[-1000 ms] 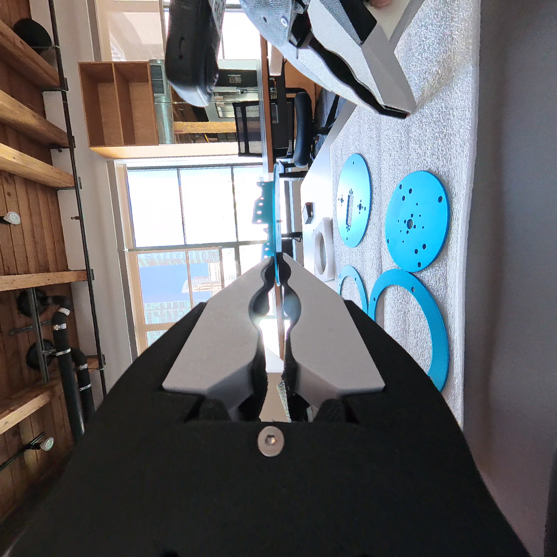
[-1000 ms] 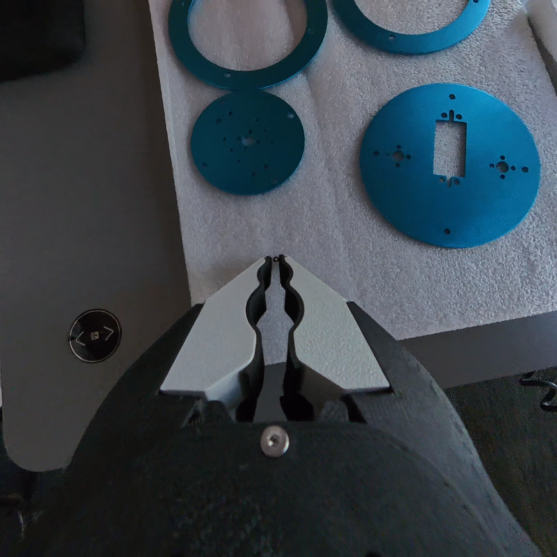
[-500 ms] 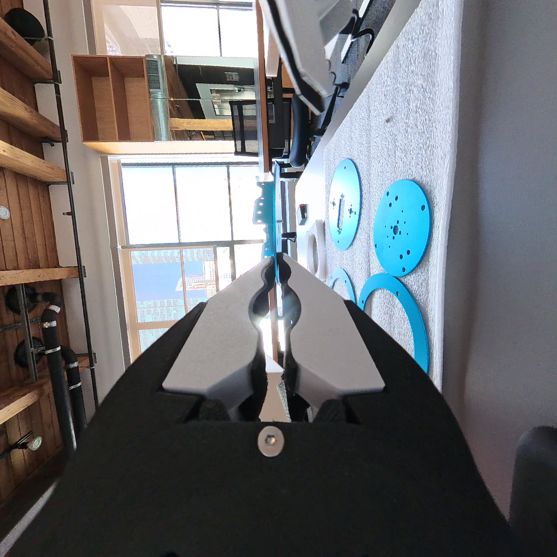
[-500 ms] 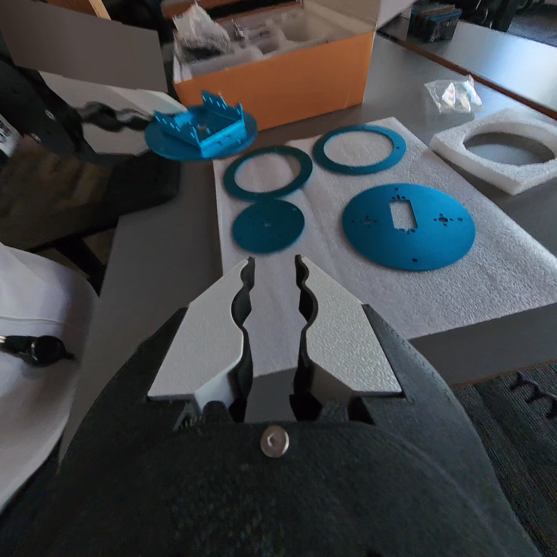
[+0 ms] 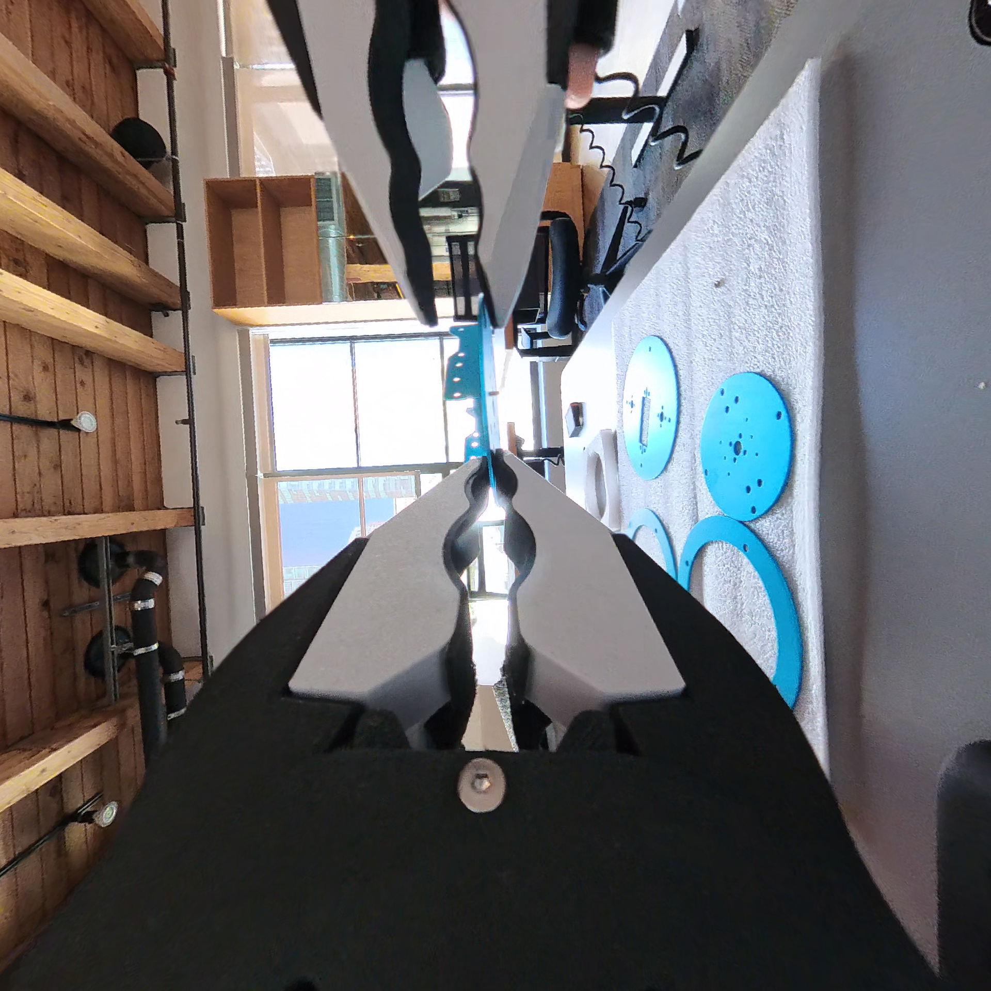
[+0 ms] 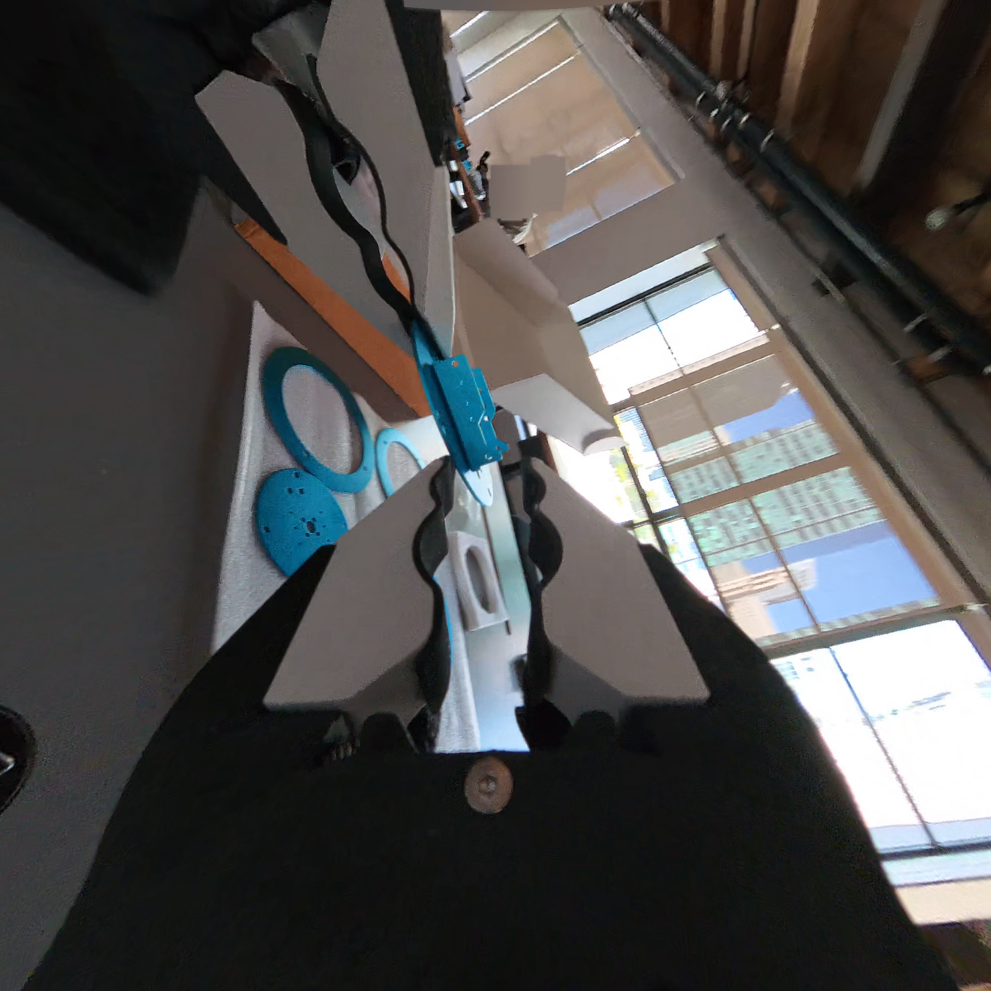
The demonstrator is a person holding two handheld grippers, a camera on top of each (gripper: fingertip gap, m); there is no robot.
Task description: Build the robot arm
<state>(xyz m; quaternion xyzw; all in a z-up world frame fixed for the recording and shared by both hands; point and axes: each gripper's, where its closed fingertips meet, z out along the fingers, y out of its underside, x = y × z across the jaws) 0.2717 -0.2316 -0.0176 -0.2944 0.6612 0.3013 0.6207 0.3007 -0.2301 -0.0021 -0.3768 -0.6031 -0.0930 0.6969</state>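
Observation:
My left gripper (image 5: pixel 490 461) is shut on the rim of a blue metal disc with an upright bracket on it (image 5: pixel 482 386). It holds the disc in the air, edge-on to its camera. My right gripper (image 6: pixel 482 472) is open, and its tips stand on either side of the opposite rim of the same disc assembly (image 6: pixel 461 407). I cannot tell whether they touch it. In the left wrist view the right gripper (image 5: pixel 464 319) comes in from the top. In the right wrist view the left gripper (image 6: pixel 418 322) comes in from the top.
A white foam sheet (image 5: pixel 751 268) on a grey table carries a blue disc with a rectangular slot (image 5: pixel 650 407), a smaller drilled disc (image 5: pixel 746 445) and two blue rings (image 5: pixel 740 606). A white foam frame (image 6: pixel 477 584) and an orange box (image 6: pixel 332 305) lie beyond. There is about 4 centimetres between the tips of the two grippers.
My right gripper has left the foam sheet, opened, and swung up to the far rim of the disc assembly. My left gripper has kept its hold, nearly still.

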